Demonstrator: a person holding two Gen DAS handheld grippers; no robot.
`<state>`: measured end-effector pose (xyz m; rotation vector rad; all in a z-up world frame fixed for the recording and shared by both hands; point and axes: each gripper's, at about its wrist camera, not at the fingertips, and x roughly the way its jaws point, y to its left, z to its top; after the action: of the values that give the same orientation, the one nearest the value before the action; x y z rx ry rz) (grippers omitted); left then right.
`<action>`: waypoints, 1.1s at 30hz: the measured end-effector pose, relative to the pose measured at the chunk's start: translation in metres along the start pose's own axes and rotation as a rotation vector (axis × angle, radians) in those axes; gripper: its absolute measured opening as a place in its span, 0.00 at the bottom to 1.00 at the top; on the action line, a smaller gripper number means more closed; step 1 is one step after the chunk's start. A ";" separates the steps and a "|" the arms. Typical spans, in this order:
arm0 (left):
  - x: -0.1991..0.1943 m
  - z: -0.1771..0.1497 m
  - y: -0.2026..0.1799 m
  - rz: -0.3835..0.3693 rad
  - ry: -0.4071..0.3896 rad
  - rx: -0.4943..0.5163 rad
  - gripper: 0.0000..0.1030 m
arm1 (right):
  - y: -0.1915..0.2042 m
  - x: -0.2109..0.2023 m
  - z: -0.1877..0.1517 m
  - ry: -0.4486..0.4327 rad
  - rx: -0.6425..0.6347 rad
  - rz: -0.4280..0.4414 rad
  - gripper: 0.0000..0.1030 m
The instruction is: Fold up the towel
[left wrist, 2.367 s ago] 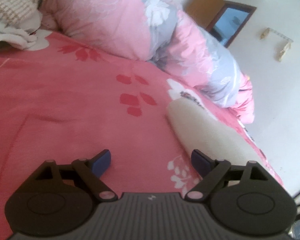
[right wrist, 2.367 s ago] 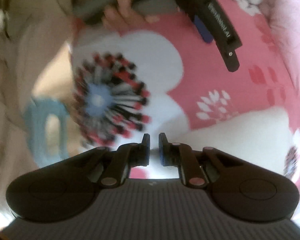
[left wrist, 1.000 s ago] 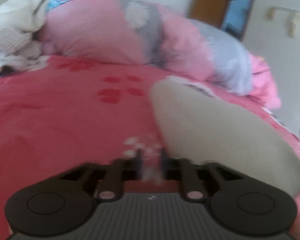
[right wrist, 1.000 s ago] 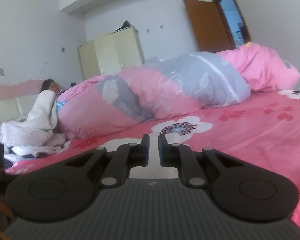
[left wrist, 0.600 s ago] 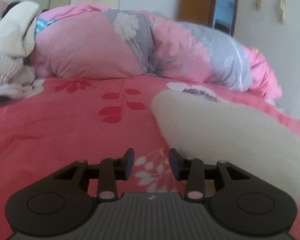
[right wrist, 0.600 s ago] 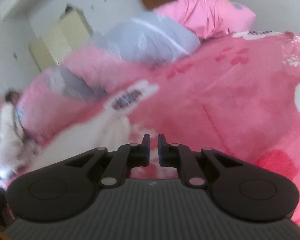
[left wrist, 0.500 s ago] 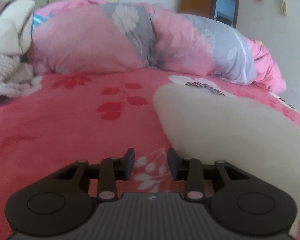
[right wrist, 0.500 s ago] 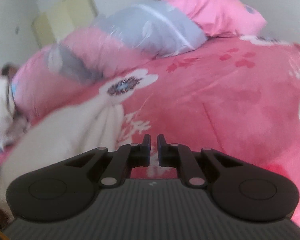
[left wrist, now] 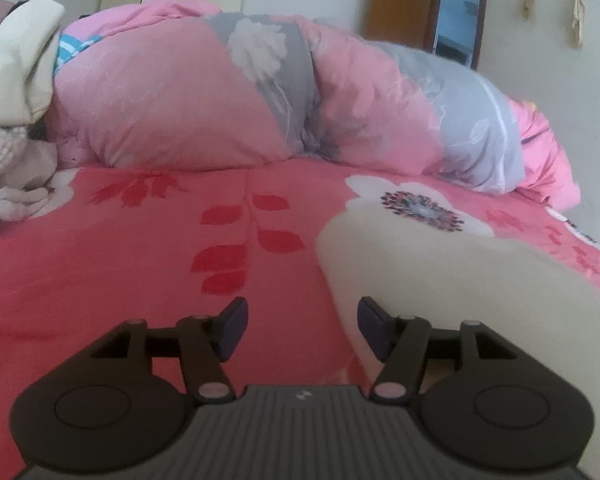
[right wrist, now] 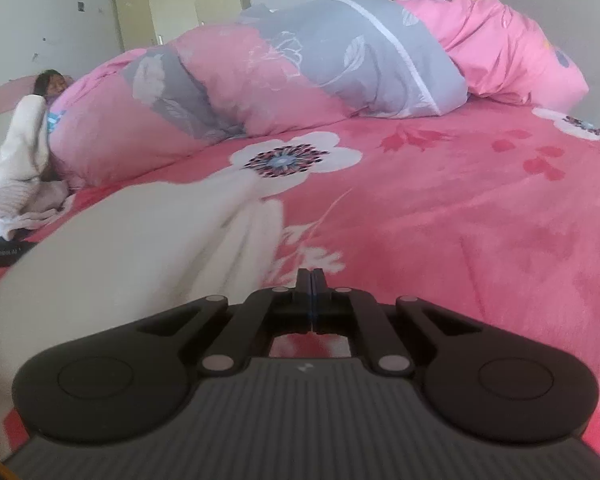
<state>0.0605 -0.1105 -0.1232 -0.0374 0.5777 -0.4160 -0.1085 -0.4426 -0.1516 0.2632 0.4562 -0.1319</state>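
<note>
A cream-white towel lies flat on the pink flowered bedsheet. In the left wrist view it fills the lower right, its left edge running down toward my right finger. My left gripper hovers low at that edge, open, with only bedsheet between its blue pads. In the right wrist view the same towel spreads over the lower left, with a lengthwise fold or crease. My right gripper sits just right of the towel over the sheet, shut with nothing seen between its fingers.
A bulky pink and grey quilt is rolled along the far side of the bed. White and knitted clothes are piled at the far left, where a person sits. A wardrobe, a brown door and wall hooks stand behind.
My left gripper has opened wider and stays at the towel's left edge. My right gripper has closed fully and has shifted little.
</note>
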 end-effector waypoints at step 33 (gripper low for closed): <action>-0.031 -0.016 -0.022 -0.228 -0.029 -0.152 0.90 | -0.022 -0.075 -0.060 0.006 0.601 0.462 0.44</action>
<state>0.0203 -0.1172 -0.1167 -0.2561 0.5773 -0.5918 -0.2049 -0.4421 -0.1744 0.9501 0.3427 0.1907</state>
